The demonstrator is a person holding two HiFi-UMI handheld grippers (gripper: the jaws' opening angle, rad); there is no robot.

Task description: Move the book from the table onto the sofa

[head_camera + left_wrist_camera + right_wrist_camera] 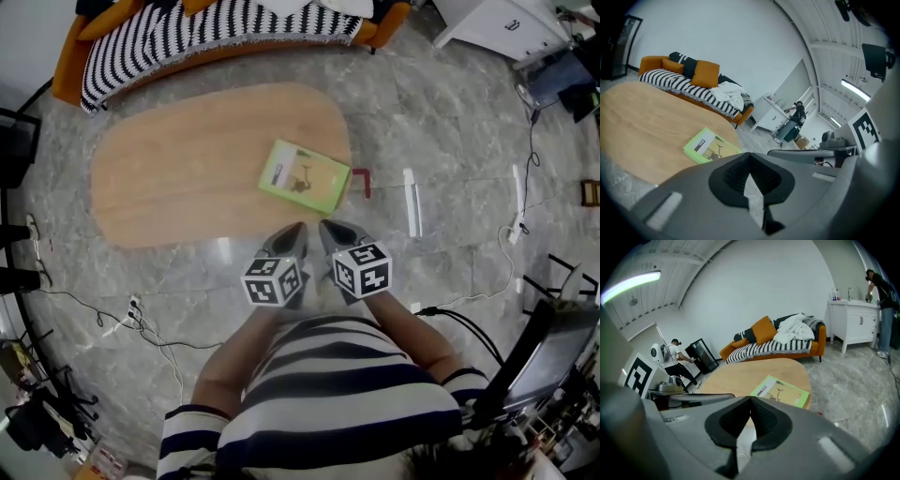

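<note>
Grey marble floor (450,122), white wall (754,282), white cabinet (855,322), ceiling strip light (628,284)

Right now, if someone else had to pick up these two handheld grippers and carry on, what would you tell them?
Left gripper: jaws shut, empty, pointing toward the book from the table's near side.
Right gripper: jaws shut, empty, close beside the left one.
Book: lies flat on the wooden table near its right end, untouched.
Sofa: beyond the table's far side, covered by a striped throw.
Done: nothing yet.
Left: open the jaws, grasp the book, carry it to the sofa.
</note>
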